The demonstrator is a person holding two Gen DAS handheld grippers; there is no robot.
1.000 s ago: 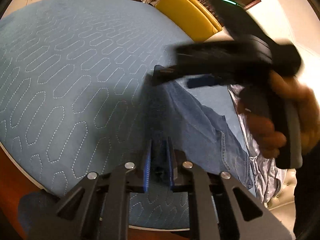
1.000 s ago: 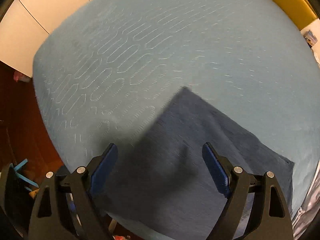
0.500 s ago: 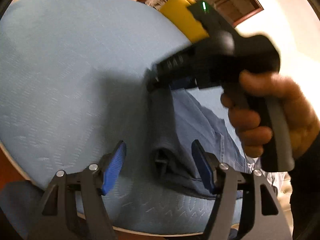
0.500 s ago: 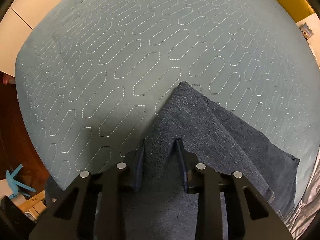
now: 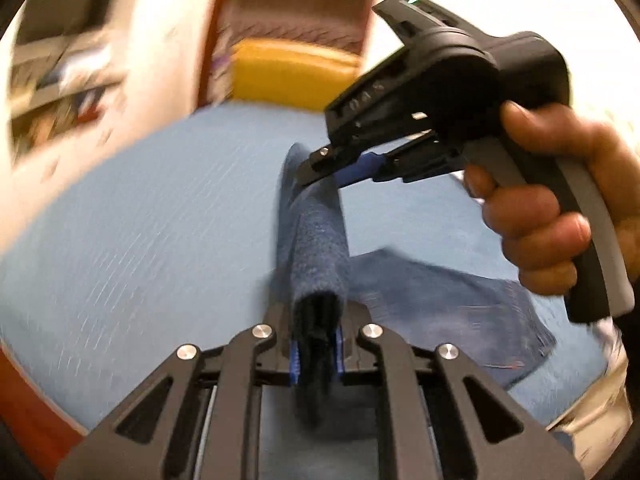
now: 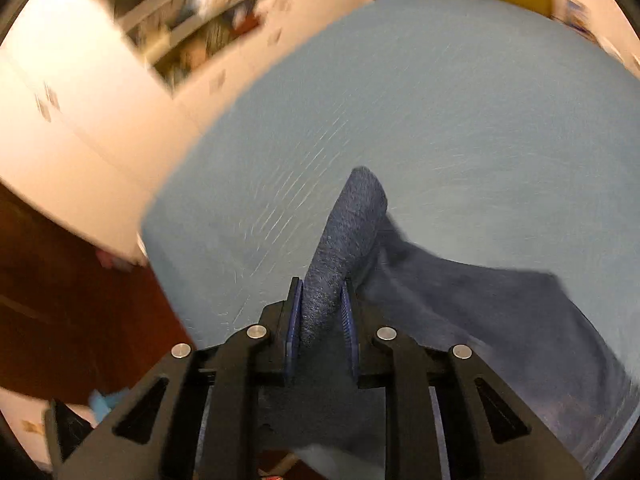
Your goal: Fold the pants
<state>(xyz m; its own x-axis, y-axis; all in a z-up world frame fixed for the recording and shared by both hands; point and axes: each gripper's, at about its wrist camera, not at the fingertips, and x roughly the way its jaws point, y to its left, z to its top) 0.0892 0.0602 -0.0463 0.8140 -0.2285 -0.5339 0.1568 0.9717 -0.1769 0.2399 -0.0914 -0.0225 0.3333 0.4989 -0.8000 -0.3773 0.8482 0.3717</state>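
Blue denim pants (image 5: 432, 292) lie on a blue quilted bed (image 5: 160, 220). My left gripper (image 5: 316, 344) is shut on a folded edge of the pants, which stretches as a taut ridge (image 5: 316, 240) away from it. My right gripper (image 5: 316, 168) is shut on the far end of that ridge, held by a hand (image 5: 548, 204). In the right wrist view my right gripper (image 6: 320, 312) pinches the denim edge (image 6: 348, 224) between its blue pads, and the rest of the pants (image 6: 500, 320) drapes down to the right over the bed (image 6: 440, 100).
A yellow headboard or cushion (image 5: 288, 72) stands at the bed's far end. White cabinets and a shelf (image 6: 100, 80) stand to the left. Dark wooden floor (image 6: 60, 300) lies beyond the bed's left edge. The frames are motion-blurred.
My left gripper went from shut to open and is shut on the pants again. My right gripper closed on the denim. Both have lifted the edge off the bed, views tilting upward.
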